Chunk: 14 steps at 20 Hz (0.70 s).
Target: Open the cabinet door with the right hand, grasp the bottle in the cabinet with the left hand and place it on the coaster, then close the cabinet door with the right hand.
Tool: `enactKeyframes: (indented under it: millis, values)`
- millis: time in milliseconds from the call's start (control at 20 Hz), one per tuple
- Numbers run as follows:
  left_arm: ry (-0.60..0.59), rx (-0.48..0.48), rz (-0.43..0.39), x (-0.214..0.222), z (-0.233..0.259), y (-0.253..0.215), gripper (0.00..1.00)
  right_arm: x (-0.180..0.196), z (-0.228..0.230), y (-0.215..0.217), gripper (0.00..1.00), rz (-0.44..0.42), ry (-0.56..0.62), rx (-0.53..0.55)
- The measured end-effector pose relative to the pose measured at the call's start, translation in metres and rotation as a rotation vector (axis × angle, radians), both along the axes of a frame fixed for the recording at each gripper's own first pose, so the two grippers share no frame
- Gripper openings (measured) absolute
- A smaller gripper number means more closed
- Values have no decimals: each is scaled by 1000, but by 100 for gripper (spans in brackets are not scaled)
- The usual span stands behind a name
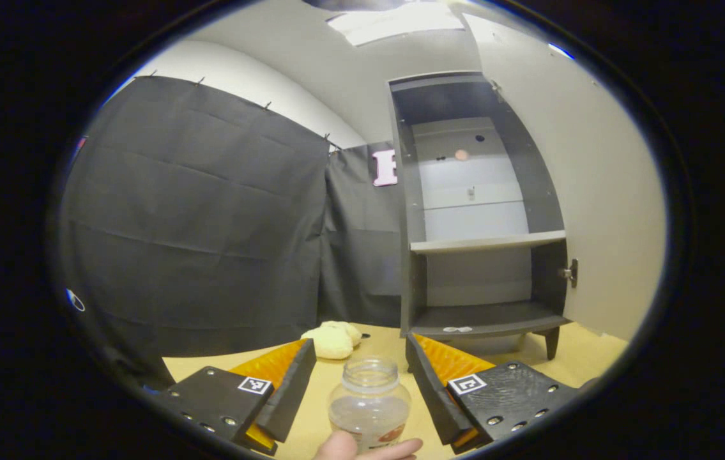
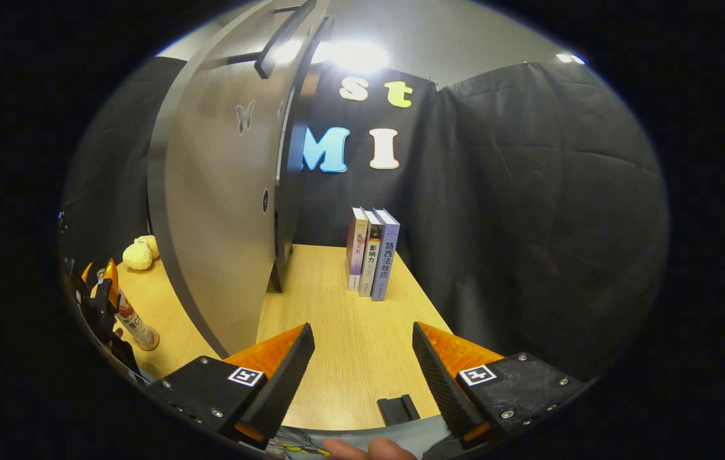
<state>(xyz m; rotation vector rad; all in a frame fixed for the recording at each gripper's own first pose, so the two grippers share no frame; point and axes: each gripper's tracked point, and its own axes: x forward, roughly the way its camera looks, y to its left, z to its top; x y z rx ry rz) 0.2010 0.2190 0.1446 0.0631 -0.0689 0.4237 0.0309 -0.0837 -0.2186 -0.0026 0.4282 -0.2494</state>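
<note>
We look over a pale wooden counter (image 2: 343, 358) hung round with black cloth, the grey cabinet (image 1: 483, 211) at centre right of the left gripper view with its door (image 1: 598, 191) swung wide. The bottle (image 1: 370, 404) stands upright at bottom centre, long axis vertical, mouth up and uncapped, clear with a red label, between the spread fingers of the left tool (image 1: 362, 390), which do not touch it. Our right tool (image 2: 362, 377) gapes wide, holding nothing, near three standing books (image 2: 372, 252).

Cabinet door (image 2: 221, 211) swung open; shelves (image 1: 487, 241) bare, unobstructed.
</note>
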Motion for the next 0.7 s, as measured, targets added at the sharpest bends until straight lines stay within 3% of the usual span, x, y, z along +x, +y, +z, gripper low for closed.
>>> enactKeyframes:
  millis: [550, 700]
  values:
    - [43, 120, -89, 3, 180, -25, 82, 18, 69, -26, 96, -72, -102, 26]
    - [52, 68, -155, 13, 226, -44, 83, 23, 102, -41, 96, -115, -155, 55]
